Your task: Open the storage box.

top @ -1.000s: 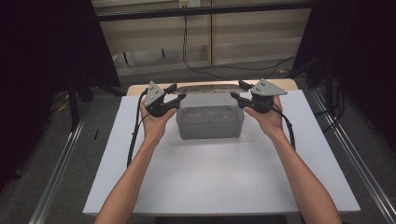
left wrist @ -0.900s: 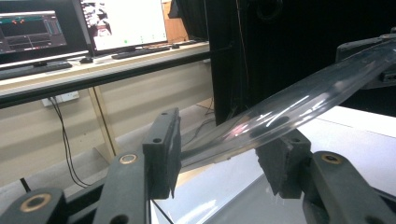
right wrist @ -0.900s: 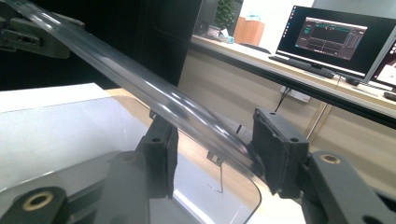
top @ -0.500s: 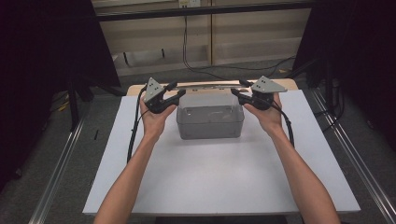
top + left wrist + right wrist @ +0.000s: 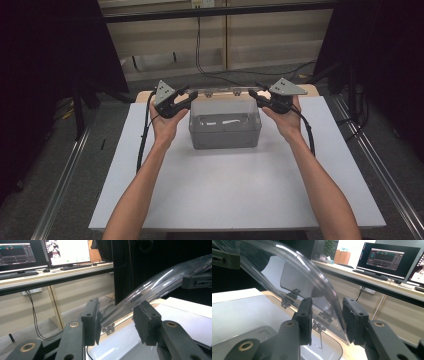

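A clear plastic box (image 5: 225, 132) stands on the white table (image 5: 225, 195), a little behind its middle. Its hinged clear lid (image 5: 220, 93) is swung up and stands nearly upright over the back edge. My left gripper (image 5: 189, 96) holds the lid's left corner and my right gripper (image 5: 252, 94) holds the right corner. In the left gripper view the lid's curved rim (image 5: 155, 285) runs down between the jaws of the left gripper (image 5: 116, 322). In the right gripper view the lid (image 5: 294, 277) passes between the pads of the right gripper (image 5: 327, 320); the hinges (image 5: 289, 298) show below.
Behind the table runs a wooden bench (image 5: 57, 275) with monitors (image 5: 387, 261) and keyboards. Metal rails (image 5: 65, 180) flank the table on the floor, and cables (image 5: 200, 55) hang at the back. Black curtains (image 5: 50, 60) close off both sides.
The lid, flat on the box a second ago, has been swung up and back on its hinges. Both hands rose and moved toward the table's back edge with it.
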Demonstrator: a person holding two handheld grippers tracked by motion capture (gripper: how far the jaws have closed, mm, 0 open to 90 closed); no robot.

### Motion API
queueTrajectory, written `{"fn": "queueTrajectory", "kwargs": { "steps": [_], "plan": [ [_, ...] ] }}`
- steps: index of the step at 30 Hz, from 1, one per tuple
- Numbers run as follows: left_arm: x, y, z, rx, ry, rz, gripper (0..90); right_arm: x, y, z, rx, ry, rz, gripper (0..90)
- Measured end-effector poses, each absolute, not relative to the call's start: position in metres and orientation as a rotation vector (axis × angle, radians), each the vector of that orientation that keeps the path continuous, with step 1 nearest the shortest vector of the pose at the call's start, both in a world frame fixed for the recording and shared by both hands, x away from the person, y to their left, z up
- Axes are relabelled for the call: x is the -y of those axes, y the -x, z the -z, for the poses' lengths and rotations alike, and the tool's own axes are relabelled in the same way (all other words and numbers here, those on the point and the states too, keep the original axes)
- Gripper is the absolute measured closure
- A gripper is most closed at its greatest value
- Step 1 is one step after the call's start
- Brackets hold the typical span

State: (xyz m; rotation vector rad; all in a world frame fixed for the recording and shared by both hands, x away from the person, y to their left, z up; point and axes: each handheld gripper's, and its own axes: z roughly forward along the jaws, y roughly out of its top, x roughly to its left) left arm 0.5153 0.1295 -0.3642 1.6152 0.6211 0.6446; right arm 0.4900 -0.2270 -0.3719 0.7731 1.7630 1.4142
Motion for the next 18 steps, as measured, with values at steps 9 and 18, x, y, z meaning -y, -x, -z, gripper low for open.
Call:
{"fn": "queueTrajectory", "kwargs": {
  "steps": [9,18],
  "plan": [
    [-0.129,-0.523,0.37,-0.634,-1.634,-0.642,59.1,0.228,-0.494,0.374,-1.752,-0.791,-1.425,61.4],
    [-0.128,-0.53,0.367,-0.638,-1.641,-0.63,59.5,0.23,-0.499,0.371,-1.749,-0.798,-1.43,62.0]
  ]
}}
